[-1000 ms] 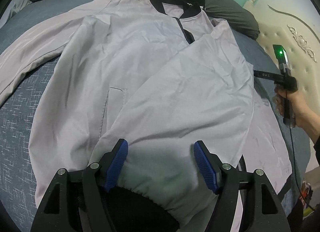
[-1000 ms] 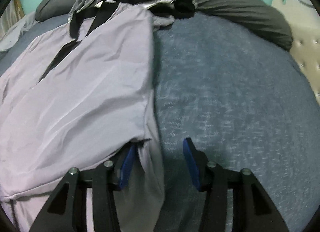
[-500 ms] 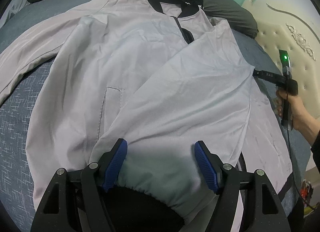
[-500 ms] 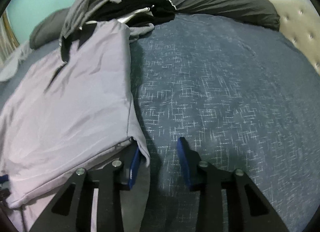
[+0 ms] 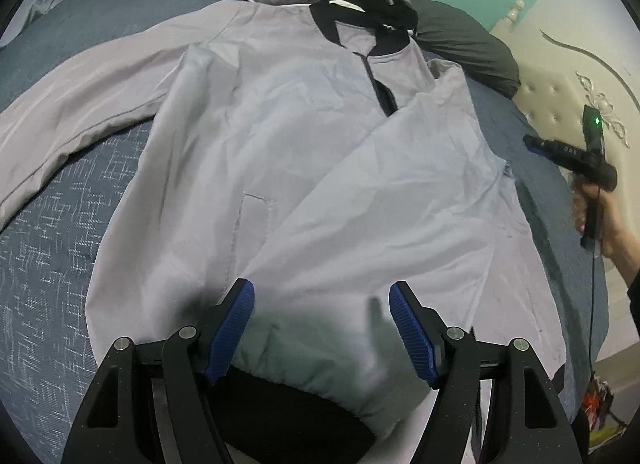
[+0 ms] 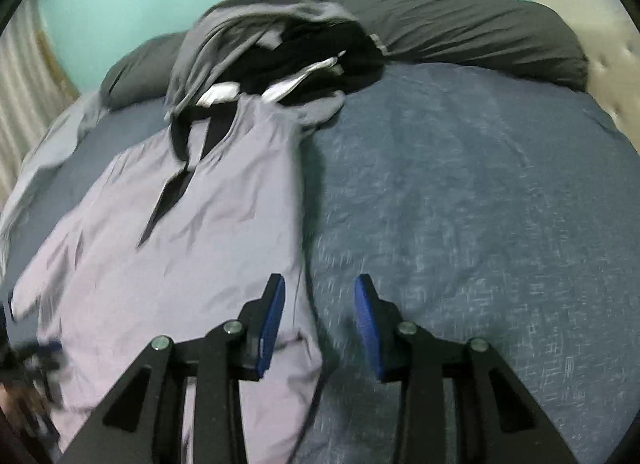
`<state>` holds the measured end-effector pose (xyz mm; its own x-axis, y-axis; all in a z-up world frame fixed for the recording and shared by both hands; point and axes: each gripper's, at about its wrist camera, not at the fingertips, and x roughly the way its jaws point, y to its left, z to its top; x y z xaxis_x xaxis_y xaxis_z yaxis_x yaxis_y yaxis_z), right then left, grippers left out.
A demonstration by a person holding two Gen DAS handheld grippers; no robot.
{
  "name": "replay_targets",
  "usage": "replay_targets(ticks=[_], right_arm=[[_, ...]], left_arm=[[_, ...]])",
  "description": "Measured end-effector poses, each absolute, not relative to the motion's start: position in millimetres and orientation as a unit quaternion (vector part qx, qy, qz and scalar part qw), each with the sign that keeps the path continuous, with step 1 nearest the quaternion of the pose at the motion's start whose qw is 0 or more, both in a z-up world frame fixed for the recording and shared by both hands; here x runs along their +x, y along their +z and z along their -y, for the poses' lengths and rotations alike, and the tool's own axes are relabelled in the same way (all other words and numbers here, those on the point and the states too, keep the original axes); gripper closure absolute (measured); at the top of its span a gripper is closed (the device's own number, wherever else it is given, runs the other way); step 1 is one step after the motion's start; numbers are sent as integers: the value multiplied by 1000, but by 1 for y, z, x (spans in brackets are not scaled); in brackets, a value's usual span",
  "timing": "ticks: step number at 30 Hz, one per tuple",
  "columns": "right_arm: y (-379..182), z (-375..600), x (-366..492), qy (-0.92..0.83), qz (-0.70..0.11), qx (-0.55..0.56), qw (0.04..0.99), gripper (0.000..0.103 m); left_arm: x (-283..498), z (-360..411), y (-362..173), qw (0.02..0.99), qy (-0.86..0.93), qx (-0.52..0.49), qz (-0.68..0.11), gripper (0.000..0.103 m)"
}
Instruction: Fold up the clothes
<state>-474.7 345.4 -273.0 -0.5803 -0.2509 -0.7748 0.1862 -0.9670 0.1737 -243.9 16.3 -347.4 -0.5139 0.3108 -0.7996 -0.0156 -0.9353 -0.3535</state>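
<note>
Left gripper (image 5: 322,328) angled down over the black-cuffed sleeve end of the light grey zip jacket (image 5: 304,151), blue pads wide apart, released, nothing pinched. Right gripper (image 6: 320,320) off the jacket's right edge above the blue woven bedspread (image 6: 480,203), jaws parted, empty. Jacket spread flat on the bedspread, one sleeve folded across its front, collar beside a heap of grey and black clothes (image 6: 280,47).

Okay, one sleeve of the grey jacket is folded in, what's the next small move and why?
Probably reach the left hand-held gripper, which is open, toward the left sleeve. It lies spread out flat on the blue bedcover, while the right sleeve is already folded across the jacket, so it likely gets folded in next.
</note>
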Motion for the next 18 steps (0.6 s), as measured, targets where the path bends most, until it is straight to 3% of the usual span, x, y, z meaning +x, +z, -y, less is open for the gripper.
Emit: replay_targets(ticks=[4,18], right_arm=[[-263,-329,-504,-887,73,443,109,59],[-270,-264,-629,-865,75,495,46,58]], left_arm=[[-244,-16,-347,93,859,-482,146,29],[-252,-17,-359,100,855,-493,129,29]])
